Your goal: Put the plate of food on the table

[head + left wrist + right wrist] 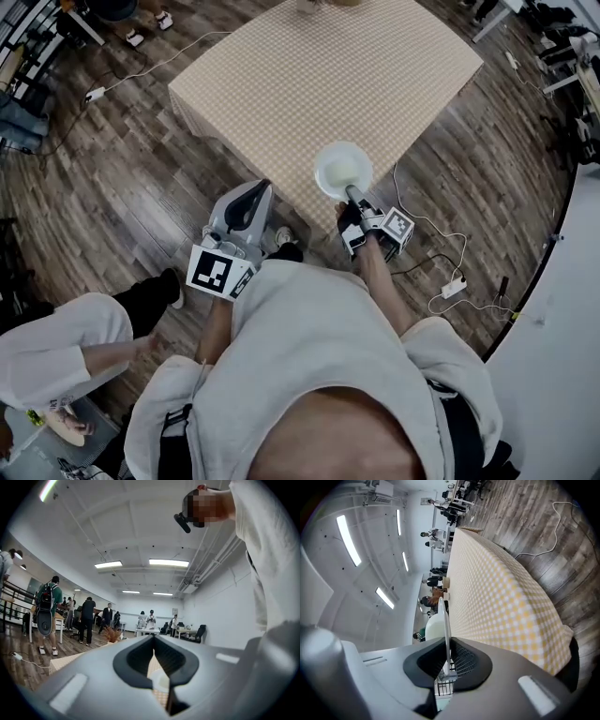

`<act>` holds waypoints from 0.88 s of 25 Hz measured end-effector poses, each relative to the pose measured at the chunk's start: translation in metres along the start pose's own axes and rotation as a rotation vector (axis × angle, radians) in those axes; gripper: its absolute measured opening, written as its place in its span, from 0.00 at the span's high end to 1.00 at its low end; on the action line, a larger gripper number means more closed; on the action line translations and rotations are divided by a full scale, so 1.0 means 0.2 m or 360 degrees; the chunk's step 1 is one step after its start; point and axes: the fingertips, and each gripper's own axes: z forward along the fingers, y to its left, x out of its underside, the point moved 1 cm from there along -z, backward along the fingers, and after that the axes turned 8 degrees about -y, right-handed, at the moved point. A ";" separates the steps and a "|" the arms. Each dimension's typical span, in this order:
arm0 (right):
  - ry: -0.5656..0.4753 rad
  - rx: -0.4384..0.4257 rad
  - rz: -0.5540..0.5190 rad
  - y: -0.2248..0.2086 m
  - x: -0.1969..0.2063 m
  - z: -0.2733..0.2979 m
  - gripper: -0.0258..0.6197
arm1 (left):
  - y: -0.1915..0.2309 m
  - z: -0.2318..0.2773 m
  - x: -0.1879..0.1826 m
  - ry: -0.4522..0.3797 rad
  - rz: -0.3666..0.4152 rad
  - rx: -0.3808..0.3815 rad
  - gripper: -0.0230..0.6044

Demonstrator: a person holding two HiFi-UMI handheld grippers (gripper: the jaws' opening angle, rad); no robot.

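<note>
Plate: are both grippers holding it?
No, only the right gripper pinches the plate by its rim with its fingers; the left gripper is off to the side, holding nothing.

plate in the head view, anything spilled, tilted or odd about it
Nothing spilled. The round white plate is gripped only at its near rim by the right gripper's jaws, hanging out over the edge of the yellow checked table.

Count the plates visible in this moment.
1. The plate is gripped by its rim in the right gripper, seen against the checked table's near edge. Things at the table's far edge are cropped, so another may be hidden.
</note>
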 end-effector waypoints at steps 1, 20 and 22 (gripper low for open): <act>-0.0004 -0.0008 -0.0001 0.03 -0.01 0.05 0.93 | 0.05 0.03 0.00 0.0000 0.0002 0.0004 0.95; 0.0205 -0.0019 -0.0048 0.08 -0.27 0.36 0.93 | 0.13 0.39 0.13 0.0103 -0.0036 -0.0158 0.95; 0.0241 -0.0013 -0.0059 0.08 -0.29 0.36 0.93 | 0.10 0.41 0.14 0.0108 -0.0031 -0.0182 0.95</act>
